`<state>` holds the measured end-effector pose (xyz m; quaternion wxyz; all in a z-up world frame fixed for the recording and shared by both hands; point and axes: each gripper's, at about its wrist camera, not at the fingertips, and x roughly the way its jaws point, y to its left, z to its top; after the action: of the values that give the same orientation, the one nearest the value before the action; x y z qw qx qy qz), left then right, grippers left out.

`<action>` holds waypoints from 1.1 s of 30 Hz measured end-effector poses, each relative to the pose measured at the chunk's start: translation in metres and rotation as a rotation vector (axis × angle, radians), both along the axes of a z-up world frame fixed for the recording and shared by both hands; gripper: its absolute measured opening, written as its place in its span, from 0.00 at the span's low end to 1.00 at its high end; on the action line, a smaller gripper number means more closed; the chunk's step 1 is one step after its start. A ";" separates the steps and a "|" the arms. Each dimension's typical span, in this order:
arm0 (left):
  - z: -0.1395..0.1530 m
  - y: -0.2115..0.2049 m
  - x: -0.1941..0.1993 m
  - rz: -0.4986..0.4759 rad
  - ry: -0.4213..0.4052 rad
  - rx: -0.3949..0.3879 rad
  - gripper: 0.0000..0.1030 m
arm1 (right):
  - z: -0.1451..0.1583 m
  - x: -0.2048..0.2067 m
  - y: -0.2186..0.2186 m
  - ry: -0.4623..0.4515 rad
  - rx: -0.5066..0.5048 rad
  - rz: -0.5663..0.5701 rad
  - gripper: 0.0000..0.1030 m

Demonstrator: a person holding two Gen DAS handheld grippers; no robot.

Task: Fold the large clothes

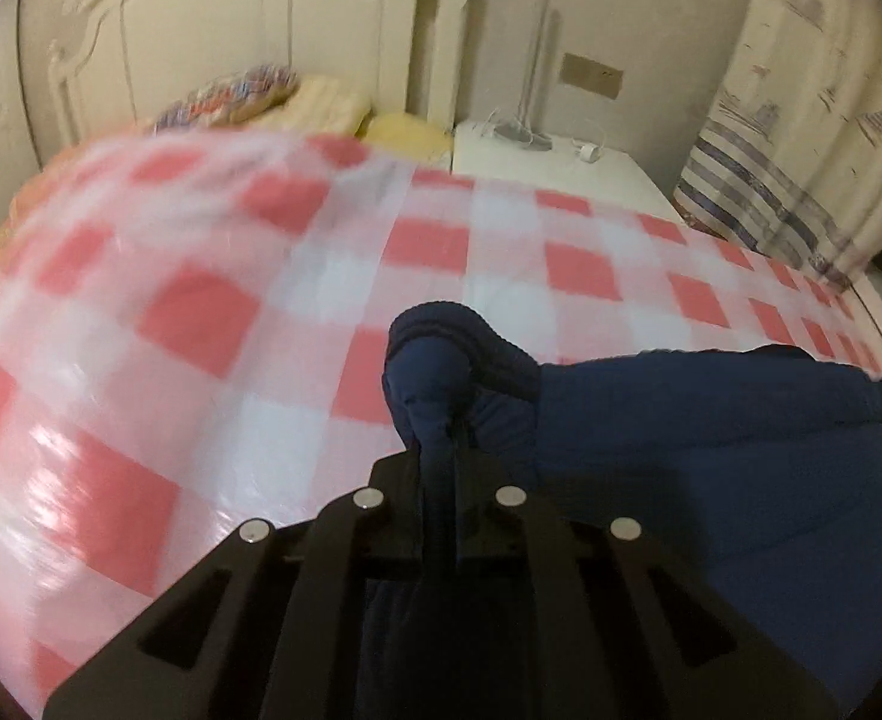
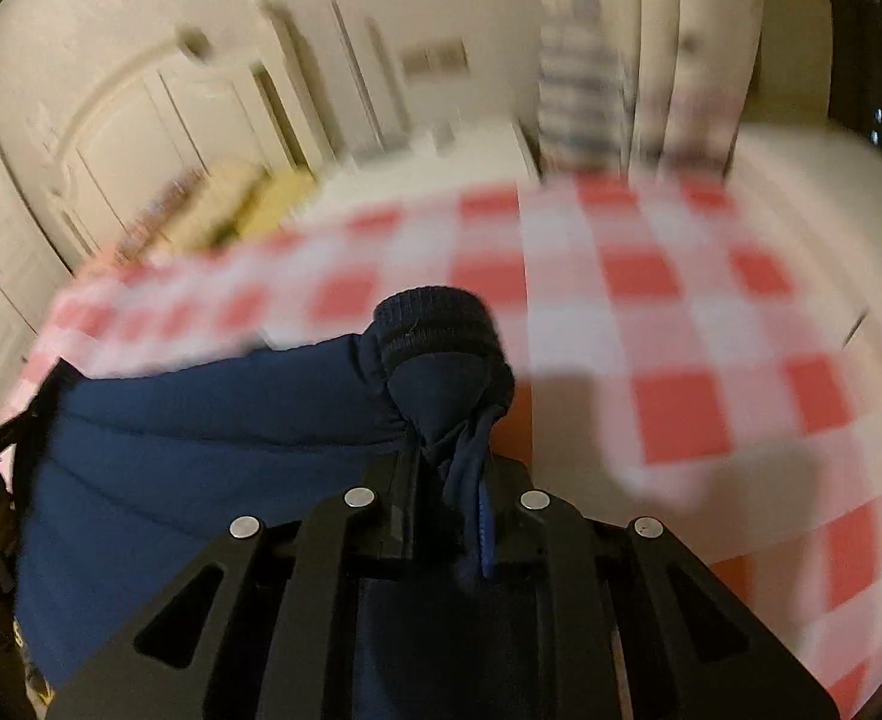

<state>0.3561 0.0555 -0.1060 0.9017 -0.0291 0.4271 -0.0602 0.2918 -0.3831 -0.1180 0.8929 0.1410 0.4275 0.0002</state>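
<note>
The left gripper was clamped on a bunched fold of a navy padded jacket, close by a ribbed cuff, and the right gripper was pinched the same way on the other ribbed cuff, a strip of bright blue trim caught between its jaws. The jacket hung slung between the two, raised over the near edge of a bed spread with a glossy red-and-white checked cloth. Both views were smeared, most heavily the right, which suggested quick motion. The risk lay in the grips: each held only a narrow twist of thick, slippery fabric, and a sharp swing could pull a sleeve free. The slick cloth might also let the jacket slide or land skewed, with the sleeves uneven.
</note>
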 end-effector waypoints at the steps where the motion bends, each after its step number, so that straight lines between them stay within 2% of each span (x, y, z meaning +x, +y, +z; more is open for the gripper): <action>1: 0.002 0.004 -0.001 0.005 -0.012 -0.008 0.06 | -0.004 0.000 -0.003 -0.010 0.023 -0.008 0.16; 4: 0.012 0.009 -0.008 0.005 -0.063 -0.010 0.06 | 0.007 -0.006 -0.011 -0.040 0.060 -0.019 0.16; 5: 0.011 0.008 -0.007 0.005 -0.058 -0.009 0.06 | 0.014 -0.008 -0.012 -0.061 0.059 -0.015 0.16; 6: 0.003 0.009 -0.001 0.012 -0.018 -0.011 0.08 | 0.017 -0.006 -0.013 -0.075 0.059 -0.013 0.16; 8: -0.010 0.009 0.008 0.033 0.058 -0.021 0.18 | 0.007 0.003 -0.010 -0.033 0.043 -0.009 0.16; 10: -0.017 0.012 0.013 0.054 0.096 -0.026 0.34 | -0.012 0.012 -0.004 0.017 0.023 -0.003 0.18; 11: -0.017 0.014 0.013 0.065 0.099 -0.025 0.40 | -0.014 0.012 -0.006 0.013 0.034 -0.014 0.18; 12: -0.015 0.019 0.013 0.082 0.102 -0.035 0.52 | -0.014 0.011 -0.007 0.018 0.040 -0.014 0.19; 13: -0.014 0.024 0.012 0.084 0.099 -0.063 0.61 | -0.013 0.010 -0.008 0.027 0.044 -0.016 0.21; 14: -0.010 0.032 0.008 0.085 0.084 -0.114 0.64 | -0.011 0.009 -0.010 0.039 0.047 -0.019 0.23; 15: -0.003 0.041 0.002 0.094 0.056 -0.168 0.70 | -0.010 0.004 -0.017 0.058 0.071 -0.026 0.32; 16: 0.008 0.053 -0.010 0.107 0.017 -0.219 0.78 | -0.008 -0.002 -0.023 0.058 0.107 -0.026 0.50; 17: 0.017 0.061 -0.022 0.097 -0.007 -0.244 0.81 | -0.005 -0.010 -0.033 0.044 0.152 -0.034 0.63; 18: 0.026 0.067 -0.034 0.069 -0.028 -0.245 0.86 | -0.001 -0.018 -0.040 0.024 0.169 -0.046 0.96; 21: 0.033 0.072 -0.062 0.019 -0.041 -0.166 0.89 | 0.001 -0.034 -0.053 0.012 0.182 -0.023 0.96; 25: 0.007 0.070 -0.089 -0.071 0.048 -0.096 0.89 | -0.011 -0.041 -0.041 0.056 0.198 0.071 0.96; 26: -0.001 0.069 -0.093 -0.080 0.062 -0.084 0.89 | -0.016 -0.042 -0.034 0.082 0.169 0.082 0.96; 27: -0.009 0.070 -0.094 -0.083 0.079 -0.092 0.90 | -0.020 -0.043 -0.028 0.097 0.156 0.087 0.96; 29: -0.020 0.077 -0.090 -0.081 0.122 -0.164 0.89 | -0.020 -0.050 -0.023 0.079 0.143 0.100 0.92; 30: -0.023 0.080 -0.088 -0.083 0.135 -0.189 0.84 | -0.019 -0.054 -0.023 0.075 0.170 0.112 0.78; 31: -0.023 0.079 -0.090 -0.110 0.133 -0.207 0.72 | -0.019 -0.058 -0.022 0.072 0.209 0.121 0.59; 33: -0.025 0.075 -0.094 -0.146 0.139 -0.238 0.59 | -0.014 -0.072 -0.013 0.054 0.184 0.129 0.50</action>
<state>0.2620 0.1307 -0.1308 0.8534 -0.1085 0.4794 -0.1736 0.2201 -0.3966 -0.1324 0.8625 0.1944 0.4580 0.0930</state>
